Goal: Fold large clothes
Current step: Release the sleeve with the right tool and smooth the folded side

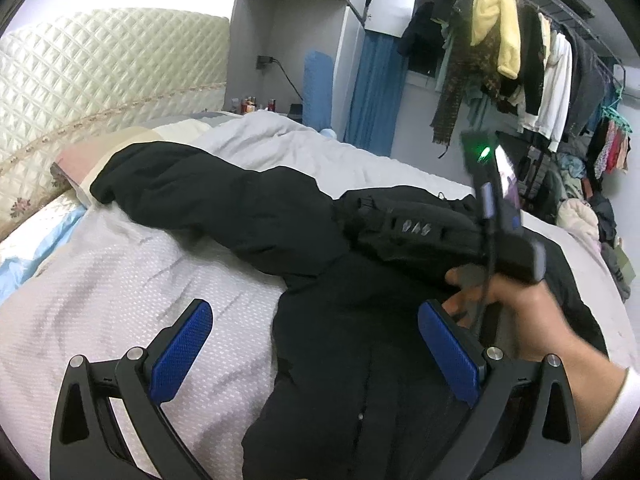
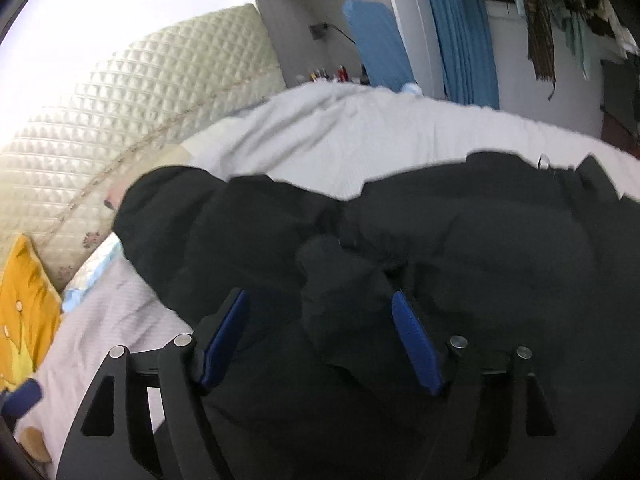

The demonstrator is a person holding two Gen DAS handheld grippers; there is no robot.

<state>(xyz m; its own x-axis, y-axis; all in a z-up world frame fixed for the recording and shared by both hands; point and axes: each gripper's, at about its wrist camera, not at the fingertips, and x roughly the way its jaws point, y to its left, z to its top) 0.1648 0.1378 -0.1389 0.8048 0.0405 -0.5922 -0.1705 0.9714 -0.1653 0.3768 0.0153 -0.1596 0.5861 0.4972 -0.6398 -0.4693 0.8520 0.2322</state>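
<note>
Far left in the right wrist view: orange cushion (image 2: 24, 304) beside a cream quilted headboard (image 2: 132, 128). Centre of both views: large black padded coat (image 1: 248, 208) spread on the pale grey bedspread (image 1: 120, 264), one sleeve reaching toward the upper left. Left gripper (image 1: 316, 344), blue-padded fingers (image 1: 182, 354) spread wide, empty above the coat. Right gripper (image 2: 320, 336), fingers apart around a raised black fold, not pinching. Upper right: rail of hanging clothes (image 1: 520, 60).
</note>
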